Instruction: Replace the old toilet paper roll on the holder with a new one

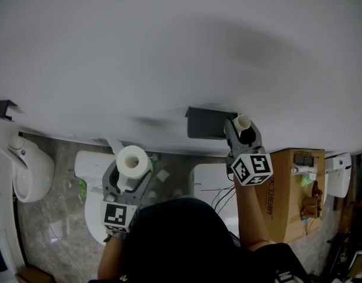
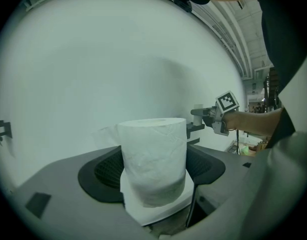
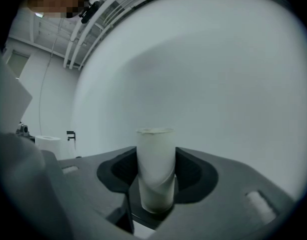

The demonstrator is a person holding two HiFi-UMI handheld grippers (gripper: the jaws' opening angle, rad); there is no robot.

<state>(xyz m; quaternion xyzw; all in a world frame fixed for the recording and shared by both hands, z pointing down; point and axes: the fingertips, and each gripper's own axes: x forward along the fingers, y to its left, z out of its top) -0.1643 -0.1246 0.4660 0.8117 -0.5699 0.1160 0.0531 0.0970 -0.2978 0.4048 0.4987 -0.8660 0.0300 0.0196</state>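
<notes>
Clutter too small to identify sits on the cardboard box (image 1: 287, 199) at the lower right of the head view, on the grey floor (image 1: 63, 158). Beside it, 2 white toilets (image 1: 92, 175) stand against the plain white wall (image 1: 169, 52). The dark holder (image 1: 207, 122) is mounted on that wall, and a small dark bracket (image 1: 4, 108) is fixed well apart from it at the far left. The right gripper (image 1: 243, 128) is level with the holder's right end. Its fingers (image 3: 118, 171) are closed on a bare cardboard tube (image 1: 242, 121), which stands upright between them. Whether the tube touches the holder cannot be told. The left gripper (image 1: 132, 168) is lower and to the left, above 1 toilet. Its fingers (image 2: 106, 171) are clamped on the new toilet paper roll (image 1: 132, 160), which is upright with a loose sheet under it. Nothing stands between the new toilet paper roll and the holder.
</notes>
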